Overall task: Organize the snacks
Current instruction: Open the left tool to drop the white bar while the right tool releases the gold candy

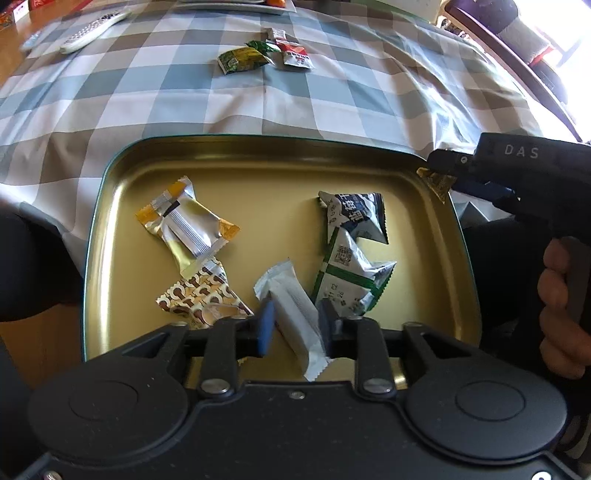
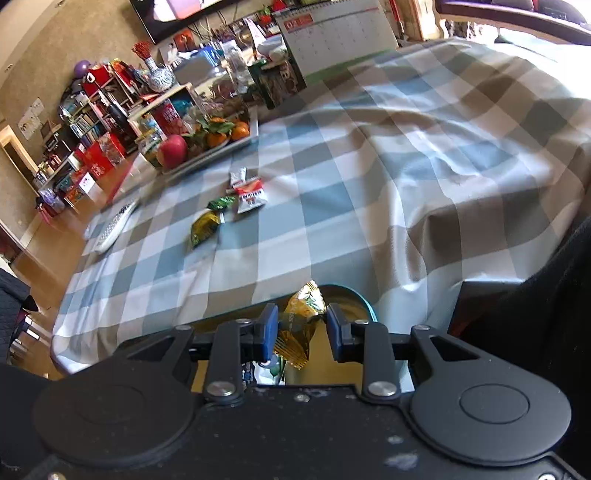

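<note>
A gold tin tray point(image 1: 258, 158) lies at the near edge of the checked cloth and holds several wrapped snacks. My left gripper point(image 1: 297, 326) hangs over the tray's near side with its jaws apart around a white packet point(image 1: 291, 306); it looks open. My right gripper point(image 2: 301, 330) holds a yellow-green packet point(image 2: 299, 328) between its pads over the tray's rim point(image 2: 354, 295). In the left wrist view that packet point(image 1: 437, 181) shows at the right gripper's tip point(image 1: 448, 171), above the tray's far right corner. Loose snacks lie farther out on the cloth: a yellow-green one point(image 1: 240, 59) and red-white ones point(image 1: 295, 53).
A white remote point(image 1: 96, 29) lies at the far left of the cloth. A fruit plate point(image 2: 210, 140) with oranges and an apple, a desk calendar point(image 2: 332, 37) and cluttered shelves stand beyond the table. The cloth point(image 2: 443, 166) is rumpled on the right.
</note>
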The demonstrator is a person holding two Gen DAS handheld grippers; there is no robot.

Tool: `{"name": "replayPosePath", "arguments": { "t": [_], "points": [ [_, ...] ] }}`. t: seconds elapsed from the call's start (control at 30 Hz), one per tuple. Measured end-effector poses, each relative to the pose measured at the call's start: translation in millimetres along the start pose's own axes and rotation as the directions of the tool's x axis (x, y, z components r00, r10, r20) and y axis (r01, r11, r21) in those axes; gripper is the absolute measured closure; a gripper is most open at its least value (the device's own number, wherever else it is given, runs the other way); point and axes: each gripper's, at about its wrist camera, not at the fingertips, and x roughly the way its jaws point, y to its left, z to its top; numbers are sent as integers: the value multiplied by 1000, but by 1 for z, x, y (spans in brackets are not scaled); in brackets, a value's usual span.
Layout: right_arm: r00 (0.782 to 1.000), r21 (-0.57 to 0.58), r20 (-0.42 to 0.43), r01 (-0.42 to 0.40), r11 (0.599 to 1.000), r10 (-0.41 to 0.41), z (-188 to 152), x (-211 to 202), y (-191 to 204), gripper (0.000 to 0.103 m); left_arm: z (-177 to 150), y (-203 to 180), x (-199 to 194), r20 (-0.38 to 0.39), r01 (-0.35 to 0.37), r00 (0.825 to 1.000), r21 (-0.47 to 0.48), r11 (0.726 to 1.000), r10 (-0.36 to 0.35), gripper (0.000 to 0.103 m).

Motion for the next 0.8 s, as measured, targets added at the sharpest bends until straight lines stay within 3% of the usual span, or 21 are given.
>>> {"name": "replayPosePath", "arguments": {
  "t": [0.1,0.37,0.8],
  "points": [
    [1000,-12,-5,3,1000,-3,0,1,1,73,0,2,-4,40,-22,999,-24,999,23,51],
    [998,-36,-47,40,999,-42,-3,10,4,72,1,8,-4,89,-91,991,-67,994,97,50],
    [989,-53,-127,70,996,-76,-6,23,4,72,-4,-9,1,112,-187,977,22,982,184,48]
  ]
}}
